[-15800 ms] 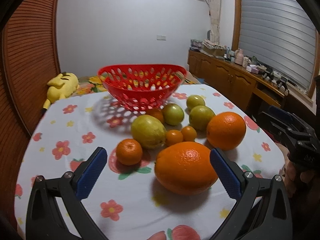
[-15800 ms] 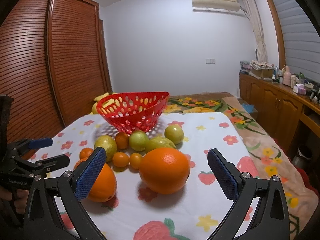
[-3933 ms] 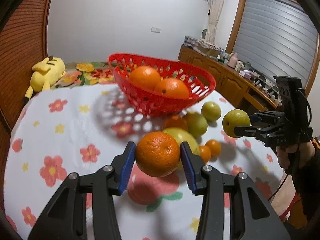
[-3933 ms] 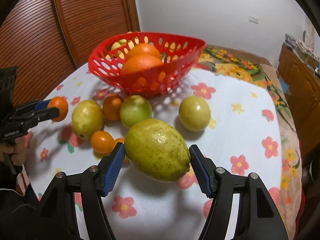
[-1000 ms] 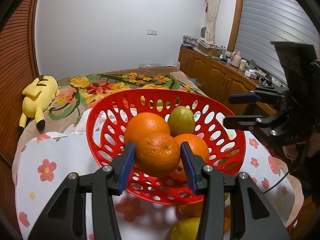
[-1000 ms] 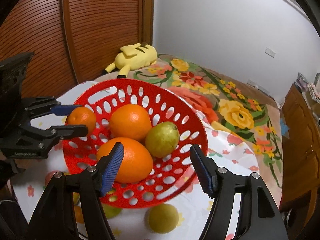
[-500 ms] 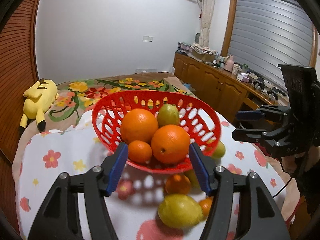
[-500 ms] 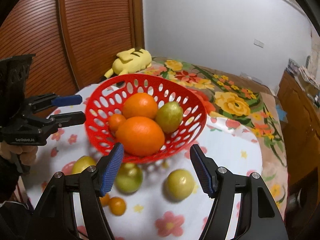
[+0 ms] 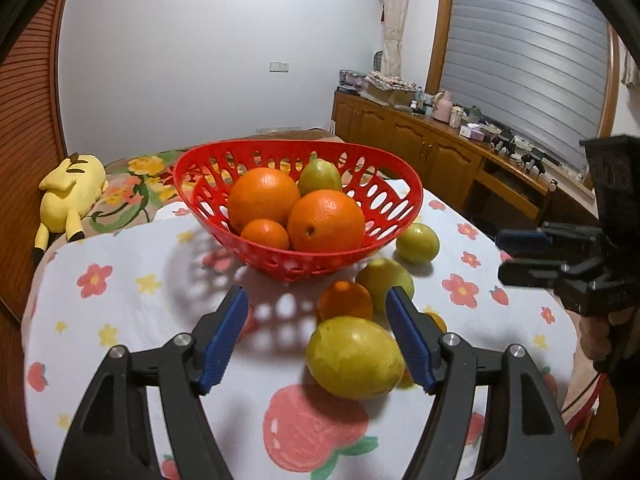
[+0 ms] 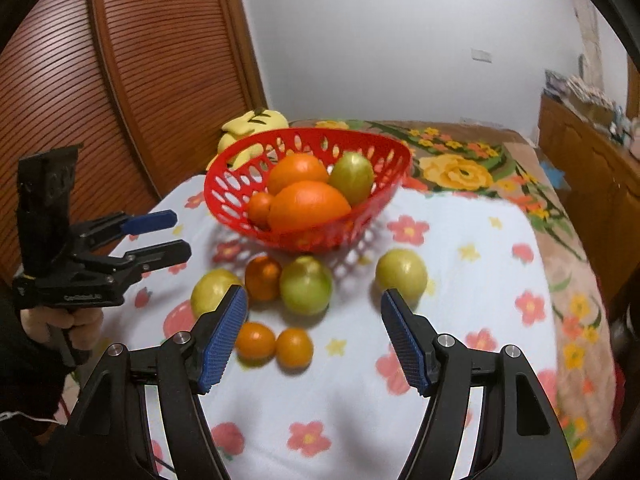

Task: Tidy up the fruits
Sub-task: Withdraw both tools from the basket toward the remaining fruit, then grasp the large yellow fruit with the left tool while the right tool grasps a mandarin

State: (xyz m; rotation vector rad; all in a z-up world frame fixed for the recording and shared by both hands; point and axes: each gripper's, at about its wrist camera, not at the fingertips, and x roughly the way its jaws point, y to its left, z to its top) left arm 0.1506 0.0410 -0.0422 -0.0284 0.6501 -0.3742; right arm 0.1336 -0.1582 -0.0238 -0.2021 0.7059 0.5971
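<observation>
Red perforated basket (image 9: 404, 196), 4 fruits inside

red basket (image 9: 400, 196), orange oranges (image 9: 325, 221), yellow-green fruit (image 9: 354, 358), white flower-print tablecloth (image 9: 120, 304), blue gripper pads (image 9: 224, 336)

Four fruits sit in the basket (image 9: 404, 184) on the tabletop (image 9: 120, 300), loose fruits (image 10: 306, 292) lying before it.

Flowered tablecloth (image 9: 120, 300), white, red and yellow blossoms, strawberry prints. Yellow plush toy (image 9: 68, 196) at 10 o'clock, lying on floral bedspread (image 10: 472, 160). Slatted wooden doors (image 10: 120, 80) at 9 to 11. Wooden sideboard (image 9: 420, 152) at 2 o'clock, cluttered top. Grey roller blind (image 9: 528, 60) above it. Wall switch (image 9: 279, 66) at 12.
</observation>
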